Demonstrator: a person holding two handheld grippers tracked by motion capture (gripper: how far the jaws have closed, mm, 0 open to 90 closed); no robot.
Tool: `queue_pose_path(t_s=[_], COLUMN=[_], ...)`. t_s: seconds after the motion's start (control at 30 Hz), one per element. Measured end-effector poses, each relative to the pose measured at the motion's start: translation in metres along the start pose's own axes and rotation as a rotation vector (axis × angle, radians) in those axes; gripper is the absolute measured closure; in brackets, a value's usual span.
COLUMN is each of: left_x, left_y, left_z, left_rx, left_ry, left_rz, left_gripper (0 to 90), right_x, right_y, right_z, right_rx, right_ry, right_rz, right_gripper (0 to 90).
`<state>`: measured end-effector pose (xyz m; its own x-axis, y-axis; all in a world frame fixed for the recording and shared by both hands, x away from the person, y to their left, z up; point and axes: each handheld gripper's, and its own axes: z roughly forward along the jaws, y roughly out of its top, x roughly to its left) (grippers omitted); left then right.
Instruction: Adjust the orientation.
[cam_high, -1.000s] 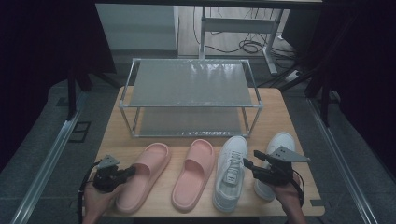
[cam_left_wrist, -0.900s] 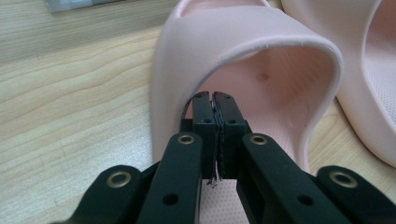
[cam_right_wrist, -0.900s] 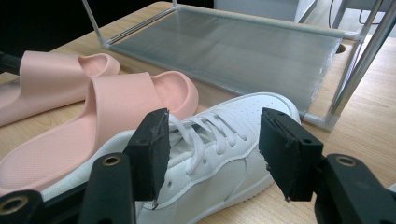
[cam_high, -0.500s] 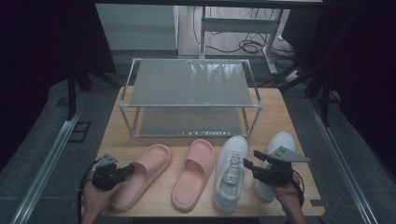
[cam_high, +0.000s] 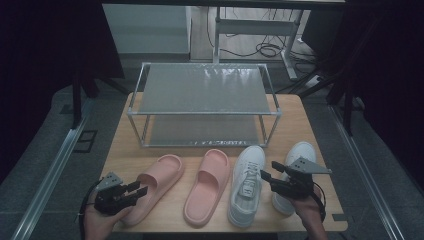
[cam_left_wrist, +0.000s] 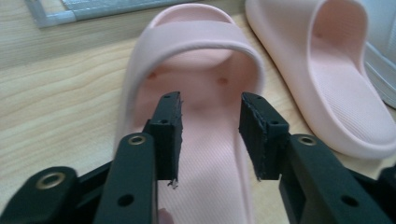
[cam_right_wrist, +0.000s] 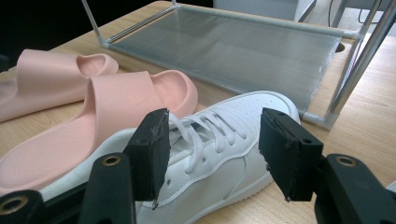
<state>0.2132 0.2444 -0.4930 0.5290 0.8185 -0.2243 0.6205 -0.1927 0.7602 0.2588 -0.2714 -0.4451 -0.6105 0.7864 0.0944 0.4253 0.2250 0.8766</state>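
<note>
Two pink slippers and two white sneakers lie in a row on the wooden table. In the high view my left gripper (cam_high: 140, 187) is at the heel of the left pink slipper (cam_high: 160, 177). In the left gripper view it (cam_left_wrist: 210, 107) stands open over that slipper's (cam_left_wrist: 196, 51) footbed, gripping nothing. My right gripper (cam_high: 269, 171) is over the gap between the left sneaker (cam_high: 247, 185) and the right sneaker (cam_high: 300, 152). In the right gripper view it (cam_right_wrist: 215, 119) is open, and the laced sneaker (cam_right_wrist: 224, 149) lies beyond its jaws.
A two-tier metal shoe rack (cam_high: 205, 87) with mesh shelves stands on the table (cam_high: 125, 150) behind the shoes. The second pink slipper (cam_high: 210, 185) lies between the left slipper and the sneakers. Cables and a desk frame sit on the floor beyond.
My left gripper has drawn back slightly toward the table's near edge, over the slipper's heel. The right gripper has hardly moved.
</note>
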Motion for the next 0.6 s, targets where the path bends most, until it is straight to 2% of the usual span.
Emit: queue_pose_path(t_s=[0.23, 0.6], left_x=[-0.008, -0.014], left_y=[-0.006, -0.006], left_z=[-0.008, -0.006], left_rx=[-0.024, -0.018], left_ry=[0.001, -0.011], left_rz=[0.001, 0.012], left_gripper=[56.4, 56.3], right_x=[0.0, 0.0], right_y=[0.0, 0.0], right_z=[0.0, -0.001], right_rx=[0.003, 0.001], right_ry=[-0.001, -0.002], right_rz=[0.001, -0.001], right_gripper=[44.1, 44.1])
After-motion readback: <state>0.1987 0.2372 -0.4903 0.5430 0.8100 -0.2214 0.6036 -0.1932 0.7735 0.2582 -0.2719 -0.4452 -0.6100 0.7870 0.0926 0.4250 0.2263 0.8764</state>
